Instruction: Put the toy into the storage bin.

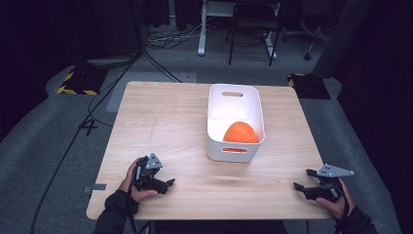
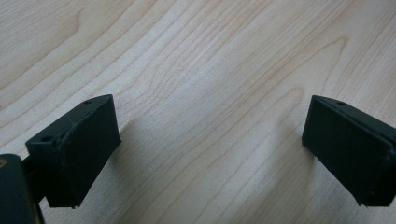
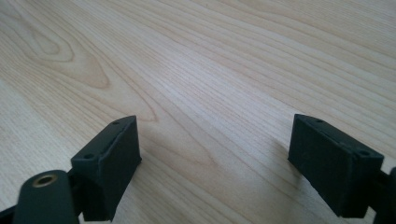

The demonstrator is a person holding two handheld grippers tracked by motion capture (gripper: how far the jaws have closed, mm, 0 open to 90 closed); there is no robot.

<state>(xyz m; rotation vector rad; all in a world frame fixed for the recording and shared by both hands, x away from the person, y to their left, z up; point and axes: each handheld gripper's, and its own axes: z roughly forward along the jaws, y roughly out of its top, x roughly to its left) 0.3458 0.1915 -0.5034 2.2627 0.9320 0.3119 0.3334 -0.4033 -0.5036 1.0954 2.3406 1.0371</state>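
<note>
1. At the near edge of the wooden table (image 1: 160,117), the left gripper (image 1: 163,183) and right gripper (image 1: 303,181) sit low, one near each front corner, well apart from each other.
2. Left gripper: jaws spread wide, nothing between them. The left gripper view has bare wood grain in the gap.
3. Right gripper: same, jaws wide and empty, bare wood in the right gripper view.
4. The orange ball-like object (image 1: 239,133) lies inside the white bin (image 1: 214,112), against its near wall. The bin stands mid-table, slightly right of centre, handle cutouts at the near and far ends.
5. Judgement: this looks like a rest pose. Both grippers are parked clear of the bin, jaws open, so nothing gets bumped.
6. Judgement: the object in the bin reads as either just deposited or waiting for pickup; can't tell which from this.
</note>
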